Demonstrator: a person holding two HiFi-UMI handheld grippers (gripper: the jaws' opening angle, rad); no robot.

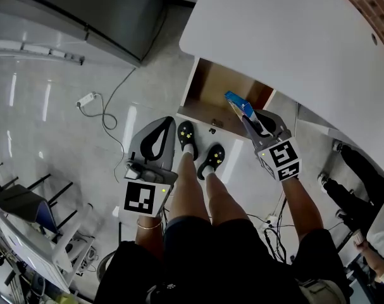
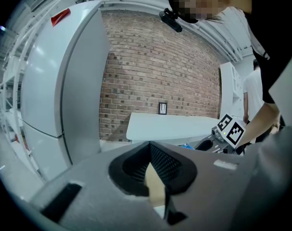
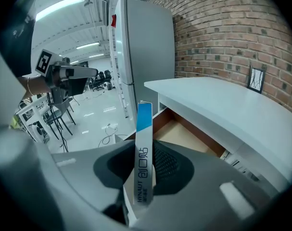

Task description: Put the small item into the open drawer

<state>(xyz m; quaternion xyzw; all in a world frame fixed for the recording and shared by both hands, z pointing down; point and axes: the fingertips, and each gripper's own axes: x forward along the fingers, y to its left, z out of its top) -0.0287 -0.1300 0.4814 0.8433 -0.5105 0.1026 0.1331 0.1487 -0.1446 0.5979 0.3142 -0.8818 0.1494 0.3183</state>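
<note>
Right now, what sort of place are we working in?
Likely an industrial-style lab or office: bare brick wall, glossy floor with a power strip, white desk with an open drawer.

Small box (image 3: pixel 143 170) between right gripper (image 1: pixel 250 119) jaws, end projecting ahead of tips. Open drawer (image 1: pixel 203 111) just ahead of and below right gripper, under tabletop (image 1: pixel 286 43). Person's feet (image 1: pixel 187 138) left of right gripper, between it and left gripper (image 1: pixel 161 124). Fridge (image 1: pixel 84 11) well ahead-left of left gripper. Power strip (image 1: pixel 86 100) on floor (image 1: pixel 65 157) to its left.
</note>
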